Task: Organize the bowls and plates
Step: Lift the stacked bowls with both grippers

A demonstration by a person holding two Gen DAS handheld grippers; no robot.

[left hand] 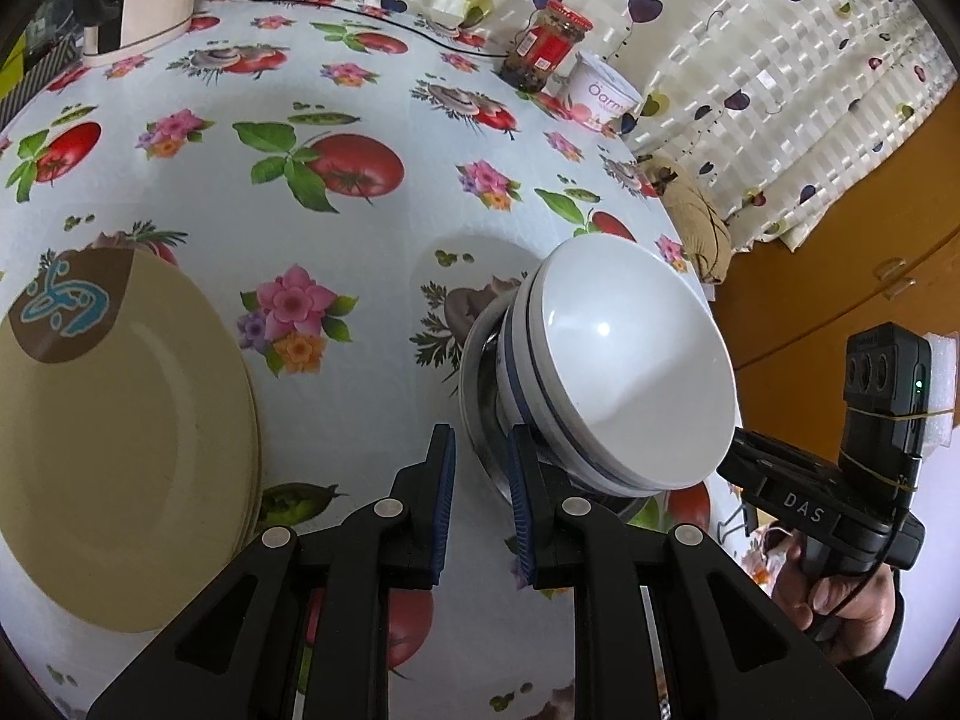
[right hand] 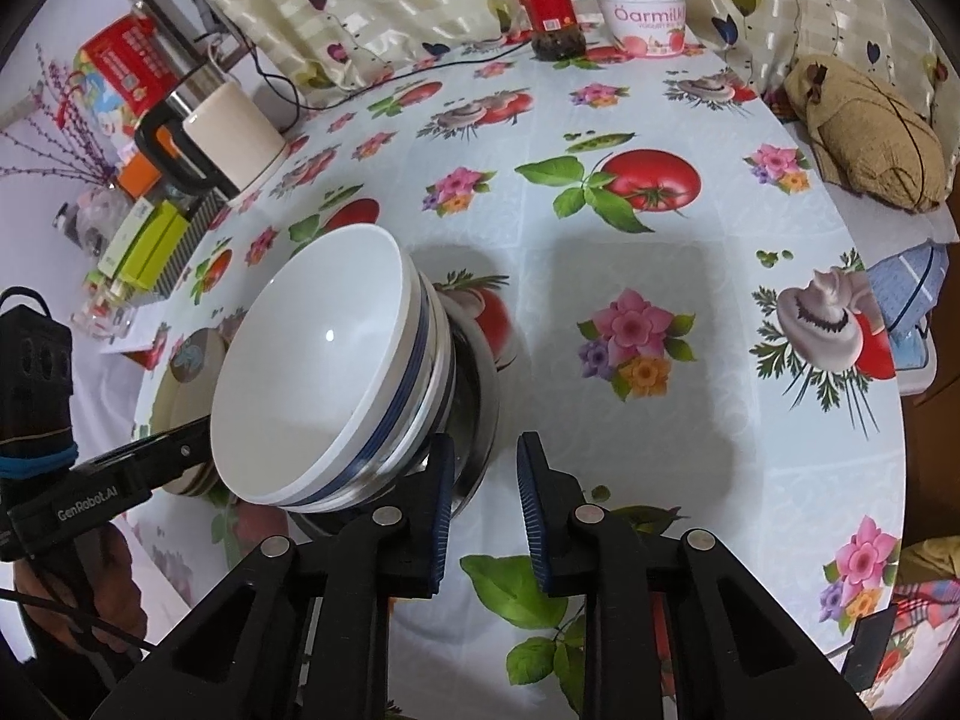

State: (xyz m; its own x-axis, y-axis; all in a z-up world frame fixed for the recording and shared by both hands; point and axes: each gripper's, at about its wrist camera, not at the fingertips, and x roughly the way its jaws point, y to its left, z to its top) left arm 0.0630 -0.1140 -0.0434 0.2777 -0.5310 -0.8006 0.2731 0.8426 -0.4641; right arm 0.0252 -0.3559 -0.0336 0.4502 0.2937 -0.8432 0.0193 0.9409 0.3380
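Observation:
A stack of white bowls with blue bands [left hand: 630, 372] [right hand: 318, 372] sits nested in a steel bowl [left hand: 480, 420] [right hand: 474, 414] on the flowered tablecloth. A stack of cream plates [left hand: 114, 444] lies at the left; in the right wrist view it is partly hidden behind the bowls [right hand: 180, 396]. My left gripper [left hand: 480, 468] is open and empty, its right finger [left hand: 522, 480] close beside the steel bowl's rim. My right gripper [right hand: 483, 480] is open and empty, its left finger [right hand: 441, 480] next to the steel bowl. Each gripper stands on one side of the bowl stack.
A red-lidded jar [left hand: 546, 45] [right hand: 549, 6] and a yogurt tub [left hand: 603, 93] [right hand: 645, 15] stand at the table's far edge by the curtain. A kettle [right hand: 222, 132] and boxes [right hand: 144, 234] stand at the left. A tan pouch [right hand: 864, 132] lies at the right edge.

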